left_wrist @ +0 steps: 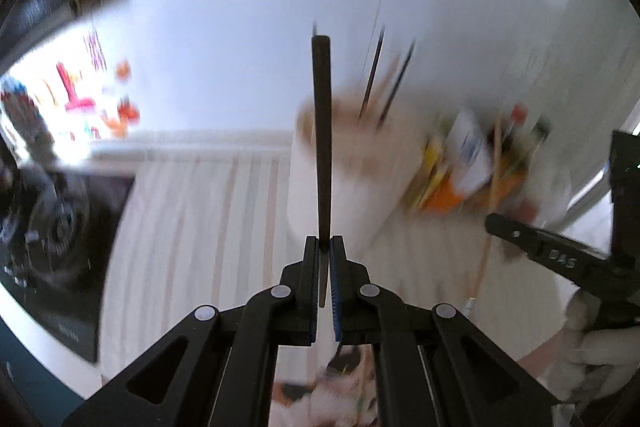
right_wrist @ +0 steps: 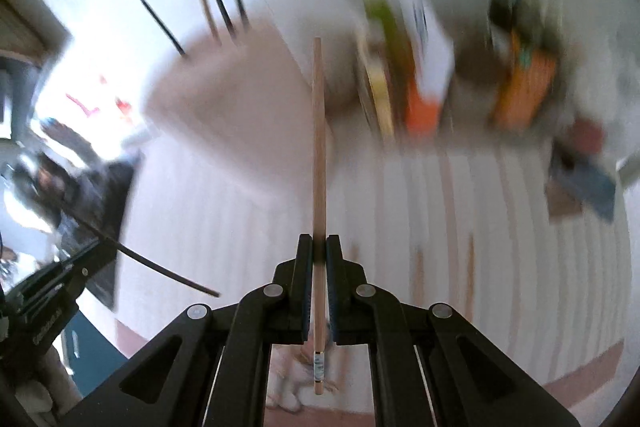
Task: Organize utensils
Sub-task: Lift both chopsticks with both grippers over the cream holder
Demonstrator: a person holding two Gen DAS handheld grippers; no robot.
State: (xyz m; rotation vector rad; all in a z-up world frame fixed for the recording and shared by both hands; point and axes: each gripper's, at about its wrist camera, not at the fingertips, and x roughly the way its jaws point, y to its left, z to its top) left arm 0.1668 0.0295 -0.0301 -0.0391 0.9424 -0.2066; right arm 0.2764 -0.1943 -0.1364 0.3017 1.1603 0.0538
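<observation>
My left gripper [left_wrist: 325,241] is shut on a dark brown chopstick [left_wrist: 321,131] that points straight ahead, over a white utensil holder [left_wrist: 344,167] with several dark chopsticks [left_wrist: 374,79] standing in it. My right gripper [right_wrist: 319,239] is shut on a light wooden chopstick [right_wrist: 319,147], also pointing ahead. The same holder [right_wrist: 224,95] shows at upper left in the right wrist view, with dark chopsticks [right_wrist: 218,3] sticking out. The left gripper [right_wrist: 80,267] and its dark chopstick [right_wrist: 168,273] appear at lower left in that view. The right gripper [left_wrist: 490,221] shows at the right in the left wrist view. Both views are motion-blurred.
A striped white tablecloth [right_wrist: 240,227] covers the table. Blurred bottles and packets [right_wrist: 424,75] stand behind at the right. More wooden chopsticks [right_wrist: 470,267] lie on the cloth at the right. A dark mat with a round object [left_wrist: 60,227] lies at the left.
</observation>
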